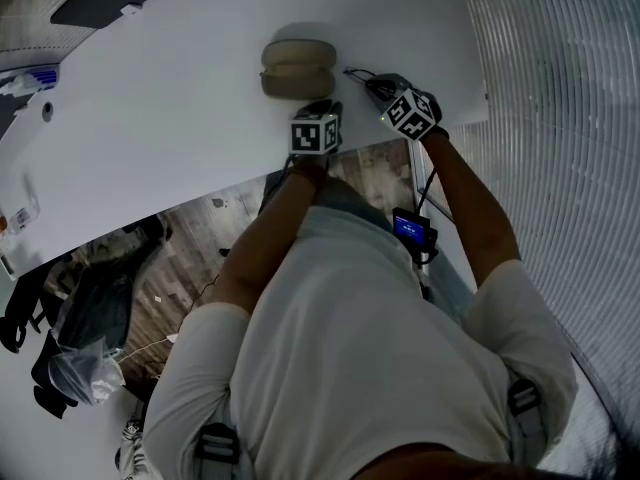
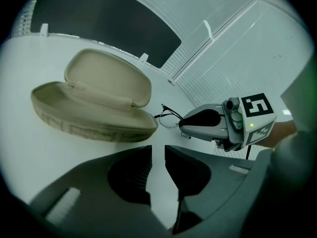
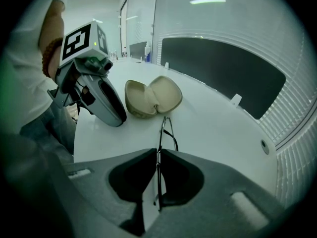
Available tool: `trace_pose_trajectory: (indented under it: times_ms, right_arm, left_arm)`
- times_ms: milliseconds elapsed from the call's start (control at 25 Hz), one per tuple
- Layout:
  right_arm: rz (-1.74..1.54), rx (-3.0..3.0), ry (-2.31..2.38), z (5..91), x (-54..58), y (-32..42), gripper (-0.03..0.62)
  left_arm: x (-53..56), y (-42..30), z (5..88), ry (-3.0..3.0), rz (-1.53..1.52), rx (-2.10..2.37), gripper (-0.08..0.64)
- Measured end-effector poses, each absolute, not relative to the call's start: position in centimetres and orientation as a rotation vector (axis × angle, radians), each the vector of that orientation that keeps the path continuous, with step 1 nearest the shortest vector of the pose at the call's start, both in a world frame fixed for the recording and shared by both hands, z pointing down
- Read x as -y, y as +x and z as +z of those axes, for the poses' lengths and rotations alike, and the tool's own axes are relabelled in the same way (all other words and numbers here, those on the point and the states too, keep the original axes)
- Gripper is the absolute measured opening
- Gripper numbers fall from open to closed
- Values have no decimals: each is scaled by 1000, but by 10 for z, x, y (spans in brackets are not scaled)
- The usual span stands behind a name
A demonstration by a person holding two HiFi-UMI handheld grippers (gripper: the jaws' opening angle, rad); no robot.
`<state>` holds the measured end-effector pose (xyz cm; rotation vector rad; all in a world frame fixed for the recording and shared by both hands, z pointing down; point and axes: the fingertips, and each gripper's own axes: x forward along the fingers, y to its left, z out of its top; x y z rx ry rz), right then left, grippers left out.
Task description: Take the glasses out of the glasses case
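Right claw (image 3: 157, 153) is closed on the glasses (image 3: 161, 129), outside the open glasses case (image 3: 151, 97); left claw (image 2: 157, 151) stands apart, empty. Lower them gently onto the surface (image 3: 223, 133).

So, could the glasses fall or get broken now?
Maybe. The right gripper pinches the glasses by just a thin bit of frame, so they might slip down onto the table, or bend if squeezed harder. The open left gripper waits close to the case and could knock it.
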<state>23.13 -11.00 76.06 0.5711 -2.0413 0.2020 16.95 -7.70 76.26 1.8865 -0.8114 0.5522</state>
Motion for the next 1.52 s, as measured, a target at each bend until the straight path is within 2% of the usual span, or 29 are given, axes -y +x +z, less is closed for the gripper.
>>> trace_pose_trajectory:
  times_ms: [680, 840, 1240, 1520]
  right_arm:
    - [182, 2005, 585, 768, 117, 239, 69]
    - [190, 2006, 567, 768, 118, 237, 103]
    - [170, 2001, 553, 762, 115, 233, 132]
    - [150, 2010, 579, 752, 116, 235, 186]
  left_arm:
    - [78, 154, 754, 1889, 540, 858, 86]
    - [81, 150, 749, 1891, 534, 874, 86]
    - [81, 140, 740, 1896, 515, 898, 80]
    - [80, 137, 735, 1904, 502, 904, 80]
